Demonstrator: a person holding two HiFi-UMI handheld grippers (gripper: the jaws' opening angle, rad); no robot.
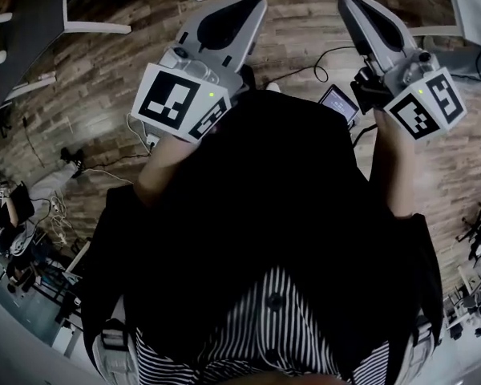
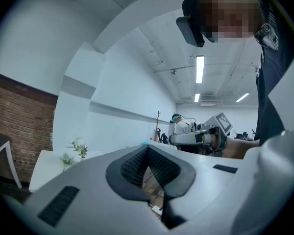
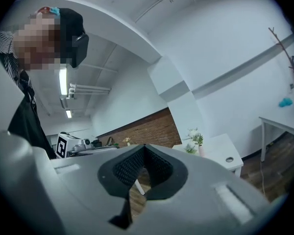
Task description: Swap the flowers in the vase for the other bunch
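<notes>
Right gripper view shows your right claw [image 3: 144,148] shut tight, its pads meeting at the tips with nothing between them. Your left claw [image 2: 148,148] is the same in its own view: closed and empty. You hold both level in front of your chest, well apart from anything.

The flowers [image 3: 196,138] stand far off across the room in a small pale vase [image 3: 201,151] on a white worktop [image 3: 218,148]. The other bunch [image 3: 189,149] sits low just beside it. From here they are too small to tell real from fake.

Expect both bunches to be light, with thin, bendy stems and heads that crush easily. Pinch the stems gathered together just above the vase rim, not the blooms. The vase looks narrow and likely tips, so steady its body with one claw while the other lifts straight up.
</notes>
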